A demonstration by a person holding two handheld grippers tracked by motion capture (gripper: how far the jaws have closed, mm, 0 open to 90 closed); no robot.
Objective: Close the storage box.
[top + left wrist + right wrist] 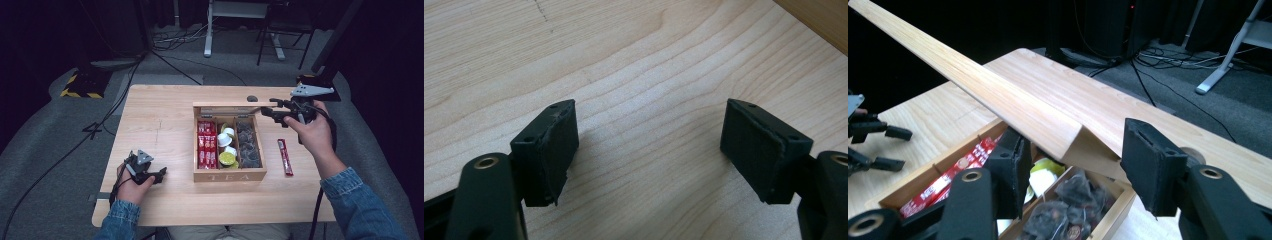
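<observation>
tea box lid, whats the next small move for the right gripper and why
Probably bring the right gripper a little further onto the raised lid and close. Its jaws straddle the lid's corner with gaps either side, so nothing is gripped yet, and the tea box stands open.

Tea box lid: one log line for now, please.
lid: raised, between right tool jaws | left tool: open, idle over table | box: open
</observation>
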